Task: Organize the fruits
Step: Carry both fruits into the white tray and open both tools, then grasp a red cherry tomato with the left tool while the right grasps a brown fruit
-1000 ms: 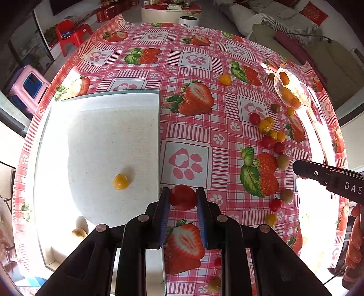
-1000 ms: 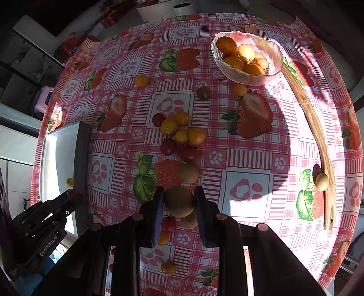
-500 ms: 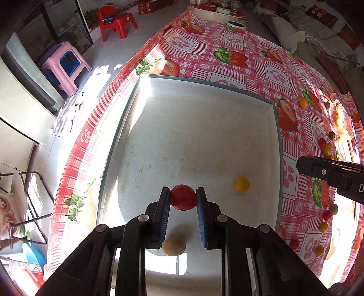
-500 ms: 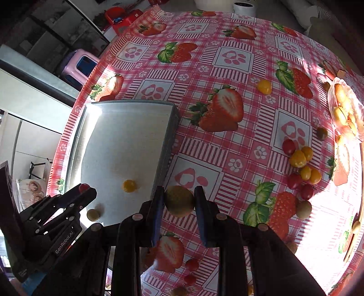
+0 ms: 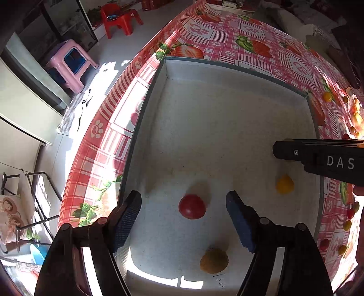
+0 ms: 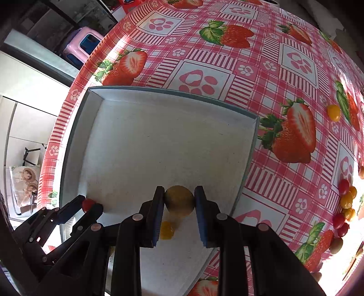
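A white tray (image 5: 227,70) lies on the strawberry tablecloth. My left gripper (image 5: 183,197) hangs over its near end with its jaws opening. The red tomato (image 5: 192,206) lies loose on the tray floor between the pads, touching neither. A yellow fruit (image 5: 284,184) and a brownish fruit (image 5: 213,260) also rest in the tray. My right gripper (image 6: 179,191) is shut on a round green-brown fruit (image 6: 179,200), held above the tray's near right part over the yellow fruit (image 6: 166,230). In the left wrist view the right gripper (image 5: 278,150) shows side-on at the right.
Several loose red and yellow fruits (image 6: 345,200) lie on the tablecloth right of the tray, and one yellow fruit (image 6: 333,112) lies farther back. The table edge runs close along the tray's left side. A pink stool (image 5: 68,63) and a red chair (image 5: 120,18) stand on the floor beyond.
My left gripper carried the tomato from the tablecloth over the tray, then opened and let it go onto the tray floor. My right gripper brought the green-brown fruit from the pile to above the tray.
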